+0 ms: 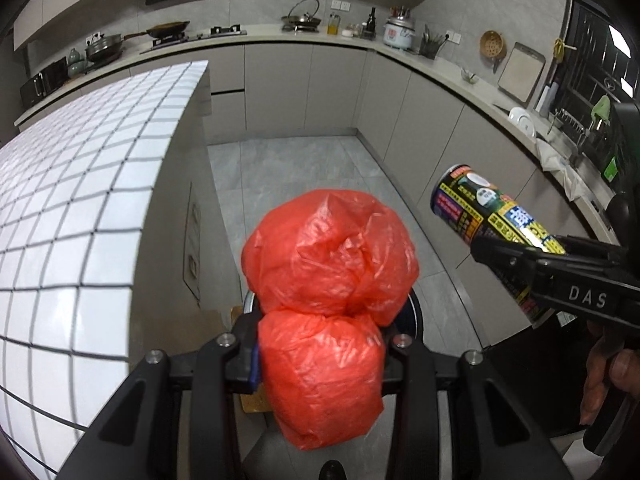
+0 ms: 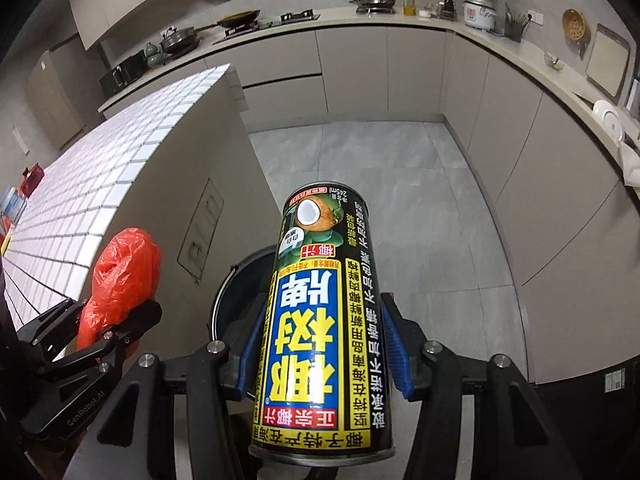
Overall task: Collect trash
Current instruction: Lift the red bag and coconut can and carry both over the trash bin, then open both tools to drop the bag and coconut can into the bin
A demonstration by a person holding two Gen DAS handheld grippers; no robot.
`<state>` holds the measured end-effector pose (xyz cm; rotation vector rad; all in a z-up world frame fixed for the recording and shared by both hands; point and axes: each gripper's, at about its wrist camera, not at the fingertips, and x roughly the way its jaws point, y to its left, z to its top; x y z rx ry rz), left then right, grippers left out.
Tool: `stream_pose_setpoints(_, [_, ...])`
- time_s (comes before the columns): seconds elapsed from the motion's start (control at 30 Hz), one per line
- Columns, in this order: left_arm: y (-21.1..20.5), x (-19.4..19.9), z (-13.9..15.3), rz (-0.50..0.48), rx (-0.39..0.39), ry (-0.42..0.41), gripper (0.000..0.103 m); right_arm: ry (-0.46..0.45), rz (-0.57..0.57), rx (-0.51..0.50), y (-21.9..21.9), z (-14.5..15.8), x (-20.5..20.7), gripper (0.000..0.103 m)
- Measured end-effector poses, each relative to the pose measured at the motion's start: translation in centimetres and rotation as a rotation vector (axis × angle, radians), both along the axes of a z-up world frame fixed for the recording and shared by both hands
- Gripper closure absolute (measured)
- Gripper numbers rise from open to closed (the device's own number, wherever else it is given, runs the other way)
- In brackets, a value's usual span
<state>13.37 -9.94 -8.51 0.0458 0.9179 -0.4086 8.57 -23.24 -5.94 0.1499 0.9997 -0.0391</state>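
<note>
A grey kitchen is stretching around both views: pale flat-fronted cabinets, a grey tiled floor, and a counter topped with small white square tiles running along the left. Below the grippers, a dark round bin is sitting on the floor beside that counter, largely hidden by what is being held.

The left gripper is clamping a crumpled, translucent red plastic bag, knotted into two bulging lumps, one above the jaws and one between them, directly over the bin's rim. The right gripper is closed on a tall black, yellow and blue drink can printed with Chinese characters, a halved coconut picture and "245ml" (upside down in the right wrist view); its blue pads are pressing the can's sides, the can tilting out over the bin. "DAS" is showing in white on the right gripper's body, "GenRobot.AI" on the left one's.
</note>
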Motion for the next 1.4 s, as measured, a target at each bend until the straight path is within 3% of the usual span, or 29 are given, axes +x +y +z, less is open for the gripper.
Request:
stream_pose_setpoints(0.6, [-1.2, 0.6, -5.3, 0.054, 0.023, 0.101, 0.064, 0.119, 0.117, -0.004, 0.9, -7.0, 2.5, 0.048])
stream_pose_setpoints(0.97, [-1.7, 1.1, -6.4, 0.067, 0.041, 0.128, 0.064, 0.162, 0.193, -0.008, 1.5, -9.4, 4.2, 0.048])
stream_pose_setpoints(1.03, [-1.7, 1.1, -6.5, 0.067, 0.072, 0.124, 0.057, 0.158, 0.233, -0.014, 2.0, -9.5, 4.7, 0.046])
stream_pose_setpoints(1.07, [-1.6, 1.0, -6.5, 0.095, 0.105, 0.116, 0.032, 0.158, 0.255, -0.04, 2.2, -9.9, 5.1, 0.036])
stream_pose_setpoints(1.1, [-1.3, 0.9, -6.4, 0.131, 0.117, 0.103, 0.011, 0.174, 0.25, -0.069, 2.0, -10.4, 5.6, 0.0])
stream_pose_setpoints(1.17, [-0.5, 0.5, -6.0, 0.165, 0.086, 0.09, 0.009, 0.18, 0.235, -0.062, 1.1, -10.7, 6.1, 0.0])
stream_pose_setpoints(1.4, [-1.0, -0.4, -6.0, 0.136, 0.129, 0.076, 0.009, 0.177, 0.091, -0.043, -1.5, -11.0, 5.2, 0.0])
